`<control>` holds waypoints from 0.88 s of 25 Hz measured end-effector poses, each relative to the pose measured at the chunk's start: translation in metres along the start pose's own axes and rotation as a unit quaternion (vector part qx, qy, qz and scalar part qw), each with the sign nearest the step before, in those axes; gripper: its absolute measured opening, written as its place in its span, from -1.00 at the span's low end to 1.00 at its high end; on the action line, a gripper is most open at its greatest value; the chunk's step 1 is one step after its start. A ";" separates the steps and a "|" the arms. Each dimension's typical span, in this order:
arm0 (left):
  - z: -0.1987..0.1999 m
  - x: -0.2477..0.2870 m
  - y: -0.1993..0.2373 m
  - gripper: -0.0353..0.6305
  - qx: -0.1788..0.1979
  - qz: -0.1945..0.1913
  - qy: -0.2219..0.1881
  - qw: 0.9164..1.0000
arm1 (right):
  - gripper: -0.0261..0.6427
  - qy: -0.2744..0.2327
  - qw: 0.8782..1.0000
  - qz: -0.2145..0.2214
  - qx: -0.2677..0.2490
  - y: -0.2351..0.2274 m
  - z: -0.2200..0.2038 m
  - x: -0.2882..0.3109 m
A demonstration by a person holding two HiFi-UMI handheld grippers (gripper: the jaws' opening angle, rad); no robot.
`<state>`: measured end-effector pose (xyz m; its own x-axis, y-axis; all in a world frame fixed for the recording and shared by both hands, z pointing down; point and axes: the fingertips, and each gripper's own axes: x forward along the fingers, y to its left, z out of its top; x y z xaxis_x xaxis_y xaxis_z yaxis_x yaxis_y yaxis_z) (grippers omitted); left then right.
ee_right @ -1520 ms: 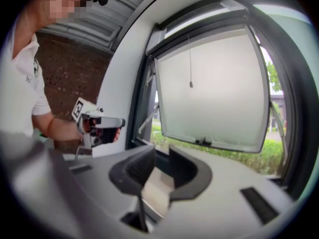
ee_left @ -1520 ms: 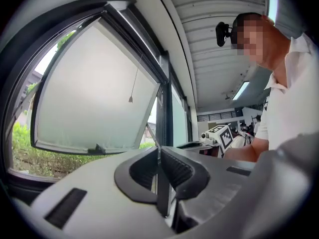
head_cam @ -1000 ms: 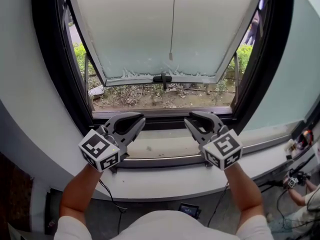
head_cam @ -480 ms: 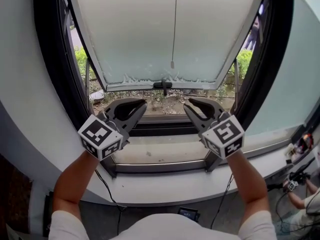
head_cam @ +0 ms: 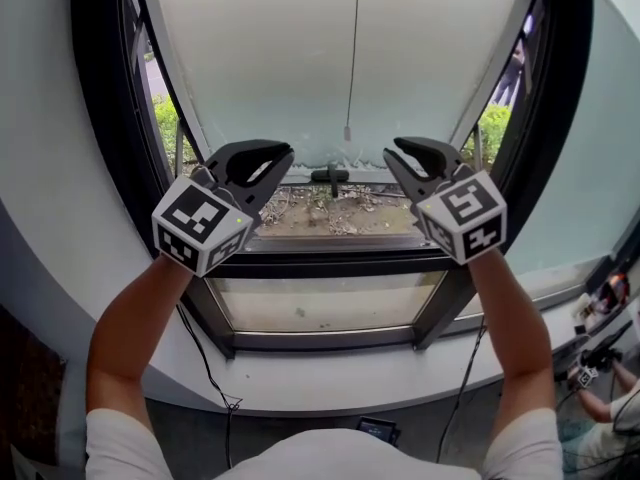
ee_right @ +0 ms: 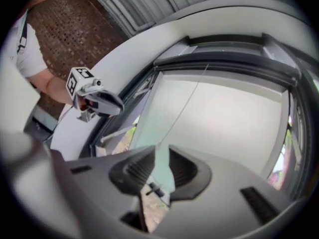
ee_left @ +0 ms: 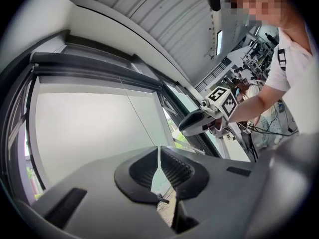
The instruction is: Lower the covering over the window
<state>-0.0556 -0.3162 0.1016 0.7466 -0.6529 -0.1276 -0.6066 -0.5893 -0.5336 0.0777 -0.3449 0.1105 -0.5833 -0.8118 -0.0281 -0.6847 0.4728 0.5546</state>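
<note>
Your left tongs (head_cam: 282,156) are sitting pressed together with nothing between them. Your right tongs (head_cam: 392,149) are standing a little apart and are also gripping nothing; only the window is showing through the gap. You are holding both pairs up side by side in front of the window, pointing roughly level at it, left and right of its middle and apart from each other.

Between them a thin pull cord (head_cam: 354,58) is hanging down the centre of the window, and its small end piece (head_cam: 347,133) is dangling just above the level of the tips, touching neither pair. Behind the cord, a frosted pane (head_cam: 270,58) is tilting outward, with a dark handle (head_cam: 333,175) on its bottom edge and bare ground (head_cam: 330,213) showing below.

The blind itself is not covering the pane. It seems to be sitting rolled up in the dark box (ee_left: 99,66) along the top of the black window frame (head_cam: 100,118).
</note>
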 end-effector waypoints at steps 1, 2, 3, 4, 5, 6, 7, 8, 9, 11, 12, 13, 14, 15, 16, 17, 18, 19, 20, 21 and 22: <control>0.002 0.002 0.003 -0.82 0.010 0.002 0.003 1.000 | -0.64 0.001 1.000 -0.002 -0.004 -0.004 0.003 0.003; 0.004 0.005 0.006 -0.82 0.020 0.003 0.006 1.000 | -0.64 0.002 1.000 -0.004 -0.009 -0.008 0.006 0.006; 0.006 0.007 0.009 -0.82 0.028 0.005 0.009 1.000 | -0.64 0.003 1.000 -0.006 -0.015 -0.012 0.010 0.008; 0.008 0.010 0.013 -0.82 0.034 0.007 0.012 0.999 | -0.64 0.003 1.000 -0.007 -0.019 -0.016 0.013 0.010; 0.010 0.012 0.016 -0.82 0.039 0.011 0.014 0.999 | -0.64 0.004 1.000 -0.009 -0.023 -0.020 0.016 0.012; 0.012 0.014 0.021 -0.82 0.043 0.014 0.015 0.999 | -0.64 0.004 1.000 -0.010 -0.027 -0.023 0.019 0.015; 0.015 0.016 0.026 -0.82 0.047 0.018 0.015 0.999 | -0.64 0.005 0.999 -0.011 -0.031 -0.026 0.023 0.017; 0.017 0.019 0.031 -0.82 0.050 0.022 0.016 0.998 | -0.64 0.005 0.999 -0.013 -0.035 -0.029 0.026 0.019; 0.020 0.021 0.036 -0.82 0.054 0.027 0.016 0.998 | -0.64 0.005 0.999 -0.015 -0.039 -0.032 0.030 0.022; 0.028 0.026 0.047 -0.82 0.064 0.036 0.015 0.997 | -0.64 0.005 0.999 -0.020 -0.048 -0.039 0.039 0.026; 0.032 0.028 0.053 -0.82 0.070 0.041 0.013 0.997 | -0.64 0.005 0.998 -0.023 -0.053 -0.042 0.043 0.028; 0.036 0.029 0.058 -0.82 0.075 0.047 0.013 0.996 | -0.64 0.005 0.998 -0.025 -0.058 -0.045 0.048 0.030; 0.041 0.031 0.063 -0.82 0.081 0.052 0.013 0.995 | -0.64 0.005 0.997 -0.028 -0.065 -0.047 0.052 0.032; 0.045 0.033 0.068 -0.82 0.088 0.057 0.013 0.994 | -0.64 0.004 0.997 -0.031 -0.072 -0.050 0.057 0.034; 0.051 0.035 0.072 -0.82 0.097 0.062 0.012 0.993 | -0.64 0.003 0.996 -0.033 -0.079 -0.052 0.063 0.036; 0.056 0.037 0.077 -0.82 0.107 0.067 0.010 0.992 | -0.64 0.002 0.996 -0.036 -0.086 -0.054 0.068 0.038; 0.062 0.039 0.082 -0.82 0.117 0.072 0.009 0.990 | -0.64 0.001 0.995 -0.039 -0.095 -0.057 0.074 0.040; 0.068 0.041 0.086 -0.82 0.128 0.078 0.008 0.989 | -0.64 0.000 0.993 -0.044 -0.106 -0.060 0.080 0.042; 0.075 0.042 0.091 -0.82 0.139 0.084 0.008 0.987 | -0.64 0.000 0.992 -0.048 -0.118 -0.063 0.087 0.044; 0.082 0.043 0.096 -0.82 0.151 0.091 0.007 0.984 | -0.64 0.001 0.990 -0.053 -0.129 -0.066 0.094 0.046; 0.090 0.044 0.100 -0.82 0.163 0.098 0.007 0.982 | -0.64 0.002 0.988 -0.058 -0.140 -0.070 0.102 0.047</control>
<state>-0.0589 -0.3618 -0.0325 0.6197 -0.7460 -0.2436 -0.6160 -0.2700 -0.7400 0.0537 -0.3818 -0.0142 -0.5063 -0.8564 -0.1015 -0.5979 0.2637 0.7570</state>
